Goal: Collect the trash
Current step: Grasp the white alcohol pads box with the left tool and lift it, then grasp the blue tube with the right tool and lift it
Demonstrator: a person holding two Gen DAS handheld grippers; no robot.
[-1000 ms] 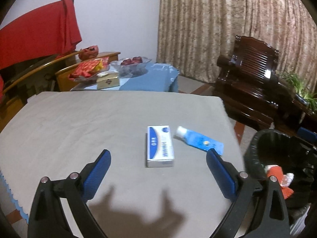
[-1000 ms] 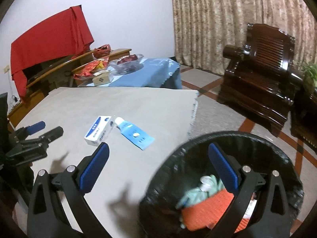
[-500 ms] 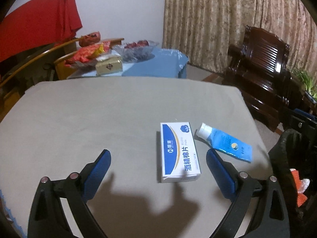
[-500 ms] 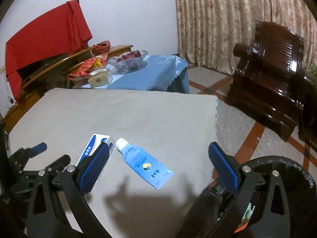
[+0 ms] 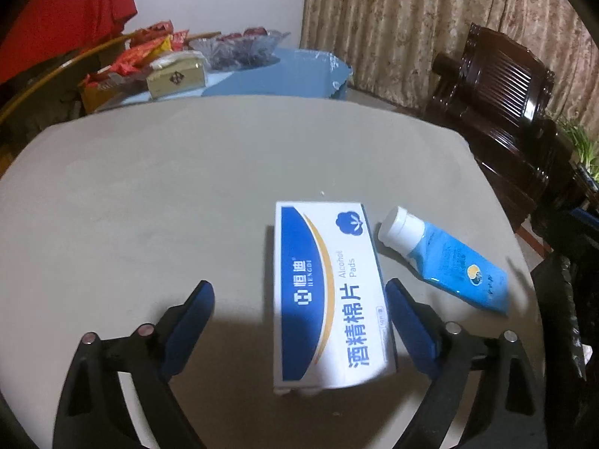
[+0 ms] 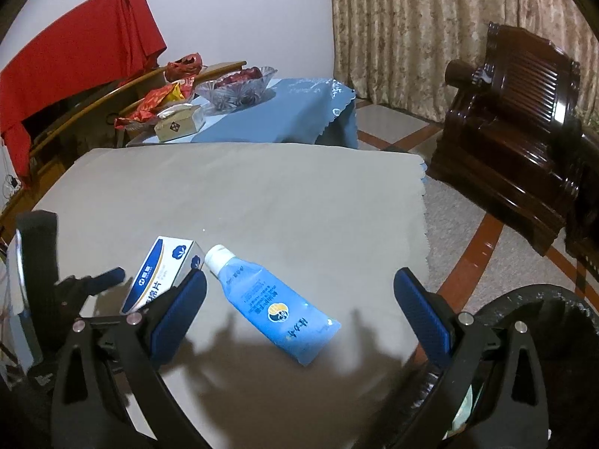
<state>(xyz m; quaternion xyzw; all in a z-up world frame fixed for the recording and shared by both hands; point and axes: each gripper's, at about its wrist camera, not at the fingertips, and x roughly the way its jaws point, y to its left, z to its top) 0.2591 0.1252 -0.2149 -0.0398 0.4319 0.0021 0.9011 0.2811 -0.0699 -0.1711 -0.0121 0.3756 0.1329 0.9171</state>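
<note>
Flat cardboard alcohol-pad box (image 5: pixel 329 295) lies on matte grey worktop (image 5: pixel 149 194); soft blue tube (image 5: pixel 445 258) just right of box. Left claw (image 5: pixel 299 321) closing, box between, untouched. Right claw (image 6: pixel 299 307) wide, empty.

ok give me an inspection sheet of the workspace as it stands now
surface: grey table cloth, flat, no spills seen.
job's things: alcohol pads box lies flat; blue tube with white cap lies beside it, apart; black trash bin stands off the table's edge, partly in view.
clutter: nothing seen on the grey cloth.
grippers: left hand-held gripper jaws closing around the box, pads not yet pressing it; right hand-held gripper open over the tube, not touching.
cables: thin wires at the far left wall.
surroundings: blue side table with glass bowl, snack packets, tissue box; red cloth, curtain, dark wooden armchair.
</note>
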